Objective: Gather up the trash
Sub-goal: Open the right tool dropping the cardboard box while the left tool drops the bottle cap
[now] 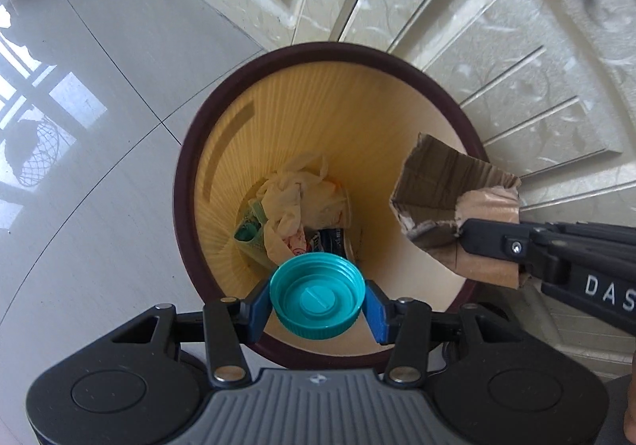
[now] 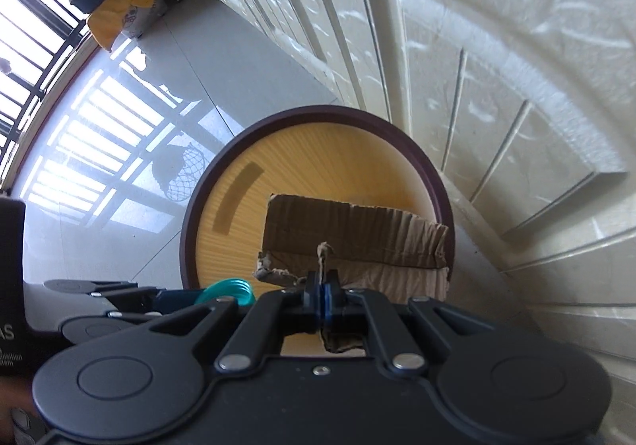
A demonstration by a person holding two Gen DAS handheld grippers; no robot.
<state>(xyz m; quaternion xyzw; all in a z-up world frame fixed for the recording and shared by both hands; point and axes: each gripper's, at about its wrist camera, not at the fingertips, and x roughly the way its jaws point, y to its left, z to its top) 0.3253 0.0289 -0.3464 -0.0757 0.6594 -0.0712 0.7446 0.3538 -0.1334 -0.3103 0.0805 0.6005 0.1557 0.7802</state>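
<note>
Drop-off step, both hands loaded, both over the bin.

Left gripper (image 1: 317, 304): blue pads clamped on either side of a teal ribbed plastic bottle cap (image 1: 317, 296), hollow side facing the camera. Cap hangs above the near inner edge of the round yellow wastebasket with the dark brown rim (image 1: 181, 182). In the right wrist view the same cap (image 2: 230, 290) shows at lower left, just inside the rim (image 2: 187, 230).

Right gripper (image 2: 324, 296): jaws pinched fully together on the torn edge of a ragged piece of brown corrugated cardboard (image 2: 353, 234). From the left wrist view the cardboard (image 1: 441, 186) sits over the right-hand side of the opening, its far corner close to the rim or past it; cannot tell which.

Bin contents: crumpled pale plastic bag or glove (image 1: 296, 198), a green wrapper (image 1: 248, 230), something dark and printed beneath. It stands on grey glossy floor tiles (image 1: 99, 67), just beside cream panelled cabinet doors (image 1: 516, 47).

Judgement: collecting is done for these two items; releasing is what remains. Cap looks clear to fall straight in once the left pads part. Cardboard is the risk: broad, light, partly near the rim, so it may catch or tip out. Next move calls for bringing it inward toward the centre, or lower, before the right jaws let go.
</note>
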